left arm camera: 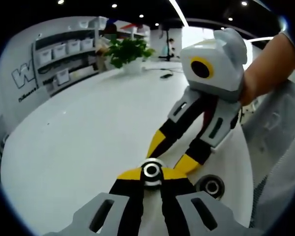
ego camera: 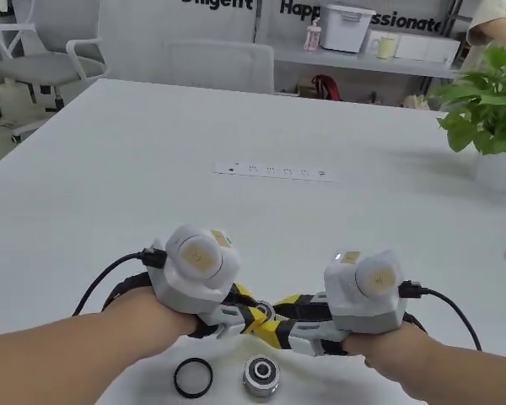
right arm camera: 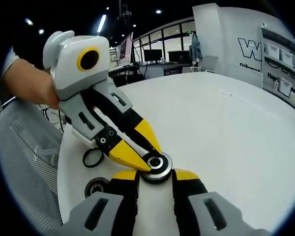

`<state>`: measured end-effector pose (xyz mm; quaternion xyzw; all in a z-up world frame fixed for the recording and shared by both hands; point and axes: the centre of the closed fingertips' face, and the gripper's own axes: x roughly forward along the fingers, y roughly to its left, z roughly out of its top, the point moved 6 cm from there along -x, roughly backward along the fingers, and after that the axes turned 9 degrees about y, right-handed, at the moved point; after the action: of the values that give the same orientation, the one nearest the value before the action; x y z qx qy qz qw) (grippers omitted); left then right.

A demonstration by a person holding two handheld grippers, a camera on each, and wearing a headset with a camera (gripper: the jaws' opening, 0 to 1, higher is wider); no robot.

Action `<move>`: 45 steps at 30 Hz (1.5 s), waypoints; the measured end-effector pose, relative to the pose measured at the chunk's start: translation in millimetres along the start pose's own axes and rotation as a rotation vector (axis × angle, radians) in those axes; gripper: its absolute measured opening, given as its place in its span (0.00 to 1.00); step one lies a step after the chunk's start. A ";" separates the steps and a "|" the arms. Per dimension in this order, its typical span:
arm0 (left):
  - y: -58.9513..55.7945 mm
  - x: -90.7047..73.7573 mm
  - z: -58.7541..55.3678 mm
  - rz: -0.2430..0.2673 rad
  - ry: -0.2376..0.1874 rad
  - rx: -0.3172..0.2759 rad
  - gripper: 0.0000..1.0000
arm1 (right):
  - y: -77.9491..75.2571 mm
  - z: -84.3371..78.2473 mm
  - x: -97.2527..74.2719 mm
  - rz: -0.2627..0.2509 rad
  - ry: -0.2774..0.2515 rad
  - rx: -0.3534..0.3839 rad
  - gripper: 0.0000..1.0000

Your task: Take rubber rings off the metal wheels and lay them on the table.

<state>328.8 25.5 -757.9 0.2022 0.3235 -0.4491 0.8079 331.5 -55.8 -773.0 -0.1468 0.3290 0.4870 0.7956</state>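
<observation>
While one metal wheel (right arm camera: 156, 166) is held over the near edge of the table (ego camera: 236, 135), I have it pinched from both sides. My left gripper (left arm camera: 151, 173) is closed on it, yellow tips flanking it. My right gripper (right arm camera: 156, 175) clamps the same wheel from the opposite side. Its rim looks dark. Below my hands a loose rubber ring (ego camera: 192, 377) lies flat on the white top, just beside a second wheel (ego camera: 261, 375). A potted plant (ego camera: 485, 110) stands far off to my right.
</observation>
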 end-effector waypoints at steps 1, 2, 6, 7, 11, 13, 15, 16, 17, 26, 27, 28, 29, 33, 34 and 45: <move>-0.1 -0.1 0.0 0.001 -0.001 0.000 0.12 | 0.1 0.2 -0.4 0.000 0.001 0.000 0.23; -0.2 -0.2 0.0 0.001 -0.001 0.000 0.12 | 0.1 0.2 -0.8 0.000 0.002 -0.001 0.23; 0.2 0.1 0.3 -0.001 0.002 0.001 0.12 | 0.1 -0.6 -2.2 -0.002 0.005 0.000 0.23; 0.0 0.1 0.3 -0.001 0.003 0.001 0.12 | 0.0 -0.7 -2.5 -0.003 0.005 0.000 0.22; 0.0 0.2 0.3 -0.002 0.003 -0.003 0.12 | 0.1 -1.1 -3.5 -0.003 0.011 -0.011 0.22; 0.1 0.3 0.4 -0.003 0.004 -0.002 0.12 | 0.1 -0.9 -3.8 0.000 0.016 -0.011 0.22; 0.2 0.3 0.4 -0.002 0.005 -0.004 0.12 | -0.2 -0.7 -3.9 0.001 0.021 -0.018 0.21; 0.1 0.3 0.3 -0.001 0.005 -0.004 0.12 | 0.1 -0.6 -4.2 0.002 0.024 -0.018 0.21; 0.2 0.4 0.3 0.000 0.006 -0.004 0.12 | 0.1 -0.6 -4.4 0.003 0.025 -0.020 0.21; 0.4 0.6 0.5 -0.001 0.013 -0.004 0.12 | -1.3 -4.1 -7.5 0.009 0.032 -0.019 0.17; 0.5 0.5 0.4 -0.001 0.014 -0.005 0.12 | -1.4 -4.5 -7.8 0.009 0.033 -0.020 0.16; 0.5 0.5 0.4 -0.001 0.014 -0.006 0.12 | -1.4 -4.9 -7.9 0.009 0.034 -0.021 0.15; 0.4 0.5 0.4 -0.001 0.014 -0.007 0.12 | -1.7 -5.6 -8.1 0.009 0.038 -0.022 0.13; 0.3 0.7 0.3 0.000 0.014 -0.011 0.12 | -1.4 -5.9 -8.9 0.012 0.039 -0.017 0.12; 0.3 0.8 0.3 0.000 0.015 -0.012 0.12 | -1.5 -5.9 -8.7 0.013 0.039 -0.015 0.12; 0.4 1.3 0.6 0.001 0.020 -0.014 0.12 | -1.2 -7.4 -8.9 0.018 0.037 0.000 0.10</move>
<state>329.9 24.6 -758.3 0.2011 0.3346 -0.4445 0.8062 327.0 -66.5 -772.7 -0.1528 0.3449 0.4914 0.7850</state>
